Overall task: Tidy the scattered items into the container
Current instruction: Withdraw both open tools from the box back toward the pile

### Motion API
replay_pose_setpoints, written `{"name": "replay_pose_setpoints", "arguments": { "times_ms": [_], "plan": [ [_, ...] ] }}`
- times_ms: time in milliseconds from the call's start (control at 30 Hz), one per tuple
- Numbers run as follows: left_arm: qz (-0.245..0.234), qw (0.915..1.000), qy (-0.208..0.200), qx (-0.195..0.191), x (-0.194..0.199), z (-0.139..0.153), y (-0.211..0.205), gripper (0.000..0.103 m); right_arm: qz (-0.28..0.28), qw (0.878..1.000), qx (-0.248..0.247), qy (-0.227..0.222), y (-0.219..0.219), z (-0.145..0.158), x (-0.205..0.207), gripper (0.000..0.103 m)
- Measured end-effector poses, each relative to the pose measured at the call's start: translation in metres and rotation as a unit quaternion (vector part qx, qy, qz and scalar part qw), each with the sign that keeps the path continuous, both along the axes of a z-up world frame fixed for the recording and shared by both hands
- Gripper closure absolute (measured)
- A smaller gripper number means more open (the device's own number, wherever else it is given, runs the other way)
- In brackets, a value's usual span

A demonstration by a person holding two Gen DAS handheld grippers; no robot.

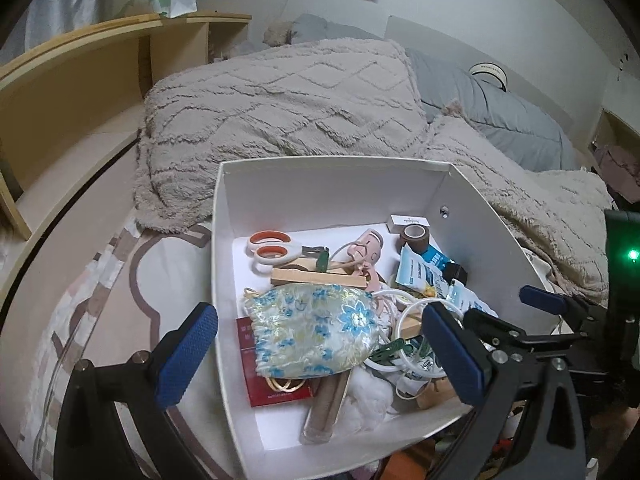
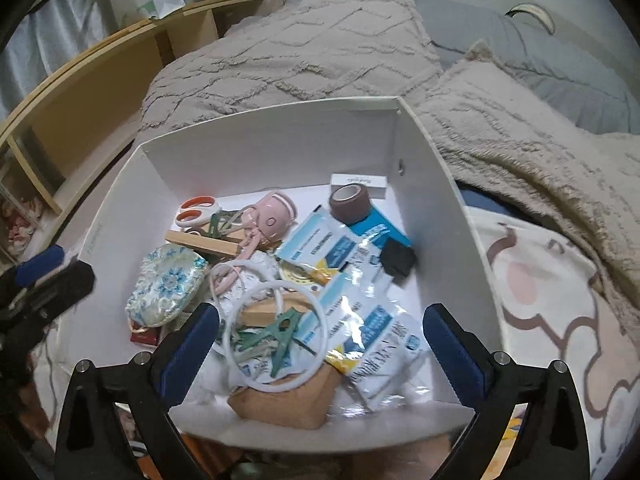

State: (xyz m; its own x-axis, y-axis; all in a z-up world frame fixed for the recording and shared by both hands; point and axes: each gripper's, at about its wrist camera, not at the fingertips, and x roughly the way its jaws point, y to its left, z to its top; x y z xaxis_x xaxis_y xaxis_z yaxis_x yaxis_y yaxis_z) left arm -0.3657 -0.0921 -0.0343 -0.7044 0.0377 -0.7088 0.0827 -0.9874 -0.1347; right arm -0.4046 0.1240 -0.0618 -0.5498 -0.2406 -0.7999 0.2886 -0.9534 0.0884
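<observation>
Now hovering wide-spread with nothing between the pads: right claw (image 2: 320, 344), above the near end of the white box (image 2: 256, 136), over a white ring (image 2: 276, 336) and green clothespin (image 2: 280, 332) lying on the heap; probably best lifted straight up and clear of the rim, pads kept apart so as not to snag ring or foil sachets (image 2: 376, 344), then swung toward whatever is left outside. Likewise spread and empty: left claw (image 1: 320, 356), straddling the box's left wall, floral pouch (image 1: 316, 328) just beyond it inside the box, which sits on the bed. Shown only by the left view: a red packet (image 1: 276, 380) and clear tube (image 1: 324, 412) under the pouch, plus the other claw at right. Shown only by the right view: a tan pouch (image 2: 288, 400) at the near wall, the black block (image 2: 396, 260) in full.
</observation>
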Motion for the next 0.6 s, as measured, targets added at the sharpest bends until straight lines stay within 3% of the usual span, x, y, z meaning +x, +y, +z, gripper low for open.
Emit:
{"name": "replay_pose_setpoints", "arguments": {
  "times_ms": [267, 600],
  "plan": [
    [0.005, 1.0, 0.007, -0.003, 0.015, 0.01, -0.003, 0.0, -0.01, 1.0, -0.006, 0.019, 0.013, 0.019, 0.021, 0.001],
    [-0.016, 0.9988, 0.029, -0.036, 0.042, 0.031, 0.011, 0.0, -0.026, 0.999, 0.012, 0.039, 0.028, 0.037, 0.054, 0.001]
  ]
}}
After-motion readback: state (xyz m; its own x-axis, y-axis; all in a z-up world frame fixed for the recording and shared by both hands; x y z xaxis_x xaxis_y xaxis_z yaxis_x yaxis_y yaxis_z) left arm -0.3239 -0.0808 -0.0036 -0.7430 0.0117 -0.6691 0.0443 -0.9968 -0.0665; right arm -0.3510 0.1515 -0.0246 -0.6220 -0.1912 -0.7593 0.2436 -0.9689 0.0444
